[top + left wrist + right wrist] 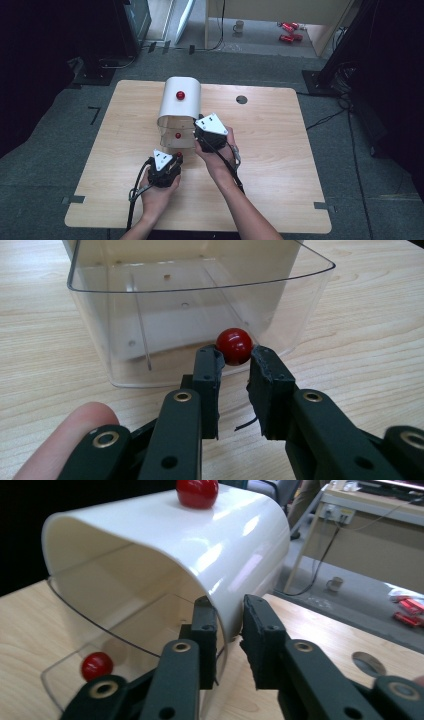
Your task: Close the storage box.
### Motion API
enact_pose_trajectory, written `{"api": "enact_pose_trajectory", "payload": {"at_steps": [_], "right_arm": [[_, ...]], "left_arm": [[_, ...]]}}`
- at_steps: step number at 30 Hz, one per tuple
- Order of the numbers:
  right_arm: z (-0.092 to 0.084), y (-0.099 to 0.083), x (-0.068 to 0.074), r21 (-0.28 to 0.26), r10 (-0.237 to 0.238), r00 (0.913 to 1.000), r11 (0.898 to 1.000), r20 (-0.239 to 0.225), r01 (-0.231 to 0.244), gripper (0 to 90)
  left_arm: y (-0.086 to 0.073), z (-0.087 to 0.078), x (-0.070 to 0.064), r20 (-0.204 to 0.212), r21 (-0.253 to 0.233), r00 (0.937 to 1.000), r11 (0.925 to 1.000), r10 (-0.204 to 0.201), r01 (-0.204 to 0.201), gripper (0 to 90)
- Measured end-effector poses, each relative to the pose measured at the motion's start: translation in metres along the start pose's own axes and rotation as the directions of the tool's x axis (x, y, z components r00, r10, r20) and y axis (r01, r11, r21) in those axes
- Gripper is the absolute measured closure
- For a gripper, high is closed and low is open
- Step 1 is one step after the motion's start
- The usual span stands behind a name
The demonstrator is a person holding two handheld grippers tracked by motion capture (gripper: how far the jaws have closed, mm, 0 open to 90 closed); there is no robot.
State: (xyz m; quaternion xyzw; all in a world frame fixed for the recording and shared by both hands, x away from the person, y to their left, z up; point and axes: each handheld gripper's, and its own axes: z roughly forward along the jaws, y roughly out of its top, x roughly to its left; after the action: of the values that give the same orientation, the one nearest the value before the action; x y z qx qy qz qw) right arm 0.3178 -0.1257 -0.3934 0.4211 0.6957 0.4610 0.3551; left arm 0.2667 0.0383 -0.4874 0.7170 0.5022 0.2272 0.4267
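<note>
The wooden table [280, 150] carries my white curved cover [180, 102], which sits over a clear drawer [150, 315] pulled partway out toward me. My right gripper [230, 605] has just been closing, and its jaws now pinch the cover's front edge. My left gripper [235, 352] is clamped on the drawer's red knob [234, 345].

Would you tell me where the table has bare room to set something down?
The right half of the table, from the round hole to the near edge, is bare, as is the left strip. It is crowded mid-table around the white box and both grippers.
</note>
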Motion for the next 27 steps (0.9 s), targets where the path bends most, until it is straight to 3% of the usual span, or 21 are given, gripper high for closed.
{"api": "enact_pose_trajectory", "payload": {"at_steps": [2,5,16,27], "right_arm": [[0.0,0.0,0.002,-0.003,-0.035,0.9992,0.999,0.021,0.035,80.9],[-0.001,0.0,0.004,0.004,-0.051,0.9981,0.999,0.036,0.051,83.0],[-0.005,0.0,0.004,0.016,-0.04,0.9991,0.999,0.016,0.04,87.0],[-0.006,-0.002,0.004,0.006,-0.033,0.9994,0.999,0.001,0.033,88.7]], "left_arm": [[0.0,0.0,0.0,0.0,0.0,1.0,1.0,0.002,-0.002,75.1],[0.0,0.001,0.0,-0.001,-0.001,1.0,1.0,0.001,-0.001,75.1],[0.011,0.006,0.003,-0.01,-0.018,0.9999,0.9998,0.002,-0.002,75.1],[0.009,0.024,0.008,-0.039,-0.003,0.9992,0.9999,-0.01,0.01,75.2]]}}
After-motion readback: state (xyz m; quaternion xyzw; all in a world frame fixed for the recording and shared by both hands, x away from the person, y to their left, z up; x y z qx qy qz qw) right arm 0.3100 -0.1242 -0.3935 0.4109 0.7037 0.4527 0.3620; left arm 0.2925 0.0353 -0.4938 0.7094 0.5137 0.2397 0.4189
